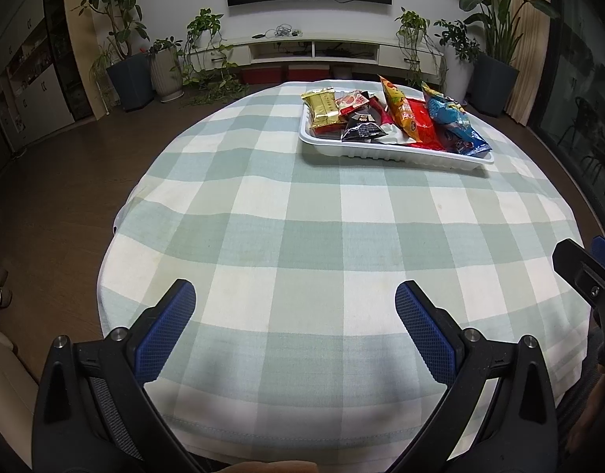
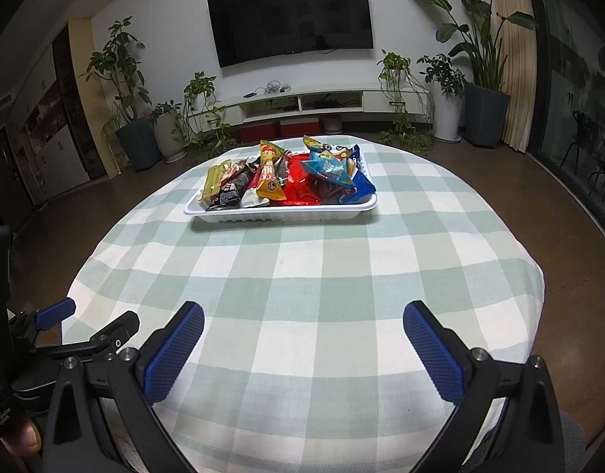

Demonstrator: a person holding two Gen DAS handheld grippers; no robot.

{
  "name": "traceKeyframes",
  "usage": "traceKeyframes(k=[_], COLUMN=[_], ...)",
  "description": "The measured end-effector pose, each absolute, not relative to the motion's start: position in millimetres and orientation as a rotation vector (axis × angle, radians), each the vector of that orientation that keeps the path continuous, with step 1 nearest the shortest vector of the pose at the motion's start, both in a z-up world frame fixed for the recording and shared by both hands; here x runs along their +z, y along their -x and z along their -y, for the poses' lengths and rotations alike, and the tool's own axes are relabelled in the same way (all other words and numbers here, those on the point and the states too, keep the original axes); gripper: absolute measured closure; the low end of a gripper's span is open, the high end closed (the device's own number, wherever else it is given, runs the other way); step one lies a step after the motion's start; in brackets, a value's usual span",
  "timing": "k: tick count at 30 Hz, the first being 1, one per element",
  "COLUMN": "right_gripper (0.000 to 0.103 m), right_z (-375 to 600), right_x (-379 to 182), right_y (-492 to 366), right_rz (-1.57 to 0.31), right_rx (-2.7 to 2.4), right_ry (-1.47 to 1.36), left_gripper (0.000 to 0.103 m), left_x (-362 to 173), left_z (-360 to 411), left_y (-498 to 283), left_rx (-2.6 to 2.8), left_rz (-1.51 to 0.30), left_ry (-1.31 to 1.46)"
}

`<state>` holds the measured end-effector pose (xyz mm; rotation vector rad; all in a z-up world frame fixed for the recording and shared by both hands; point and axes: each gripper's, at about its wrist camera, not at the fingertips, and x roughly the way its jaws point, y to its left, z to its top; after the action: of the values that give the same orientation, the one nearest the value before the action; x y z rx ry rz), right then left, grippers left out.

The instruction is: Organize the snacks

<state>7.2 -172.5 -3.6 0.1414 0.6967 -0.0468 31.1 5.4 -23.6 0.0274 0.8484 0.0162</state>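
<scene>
The left claw hung over the near edge of the worktop, its two blue-padded fingers spread wide apart and holding nothing. The right claw sat beside it, just to the right, over the same near edge, its fingers likewise spread wide and empty. In the right wrist view the left claw's blue tips showed at the near left; in the left wrist view part of the right claw showed at the right edge.

Between both claws lay only the green-and-white checked cloth that covered the worktop. Well apart from them, toward the far side, stood a white plastic tray with a ribbed wall. The snacks were all heaped in it: a gold packet at the left end, a black packet at the near rim, an orange-yellow packet leaning upright near the middle, a red wrapper lying under it, and a blue packet at the right end, hanging over the rim.

Beyond the worktop, against the far wall, were a dark television, a low white cabinet and potted plants on either side.
</scene>
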Motion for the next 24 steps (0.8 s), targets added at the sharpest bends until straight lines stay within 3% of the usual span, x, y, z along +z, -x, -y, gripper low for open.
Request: traceKeyframes(k=[24], right_gripper=[0.0], right_z=[171.4], right_x=[-7.6], right_y=[-3.9], right_rz=[-0.704], right_rx=[-0.045], right_ry=[-0.144], left_gripper=[0.0], left_x=[-25.4], left_z=[-6.3], left_y=[-30.2], left_rx=[0.001], left_rz=[-0.871], left_ry=[-0.028])
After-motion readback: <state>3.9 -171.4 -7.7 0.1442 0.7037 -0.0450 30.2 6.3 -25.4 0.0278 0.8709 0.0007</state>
